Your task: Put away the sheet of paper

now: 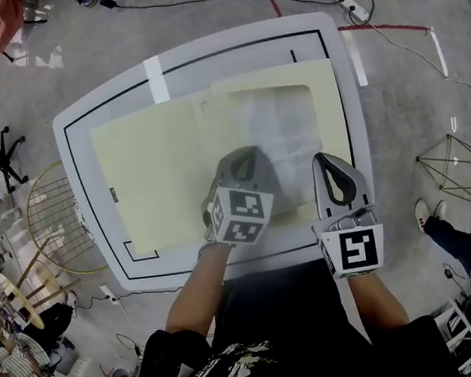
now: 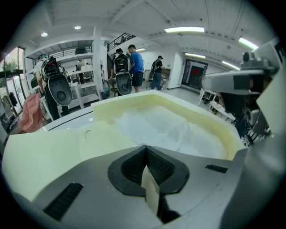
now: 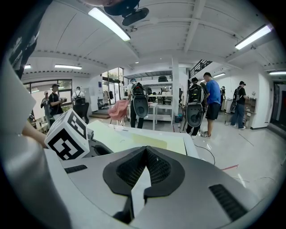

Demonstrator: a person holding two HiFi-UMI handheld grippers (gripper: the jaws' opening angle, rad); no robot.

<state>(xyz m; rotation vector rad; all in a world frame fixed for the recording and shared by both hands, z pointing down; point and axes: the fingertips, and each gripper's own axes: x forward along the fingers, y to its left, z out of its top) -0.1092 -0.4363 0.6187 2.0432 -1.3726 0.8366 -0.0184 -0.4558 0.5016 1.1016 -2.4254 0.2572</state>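
1. Paper first: the whitish, creased sheet of paper (image 1: 284,131) lies flat at centre-right of the head view. It sits on the right half of the pale yellow folder (image 1: 154,180), whose yellow border frames it on the top and right.
2. In the left gripper view the sheet (image 2: 165,129) fills the middle of the frame. Its near edge comes right up to the point where your fingertips meet.
3. Your left gripper (image 1: 251,151) has its jaws pressed together at the sheet's lower-left edge. Whether they have caught that edge cannot be told; only a cream sliver of folder shows through behind the tips (image 2: 145,147).
4. Your right gripper (image 1: 323,158) is also closed and holds nothing. It sits just below and to the right of the sheet, over the folder's lower-right corner, apart from the paper. In its own view (image 3: 145,150) the folder lies ahead and to the left.
5. Folder and sheet rest on the white table (image 1: 77,130) with its black border line.
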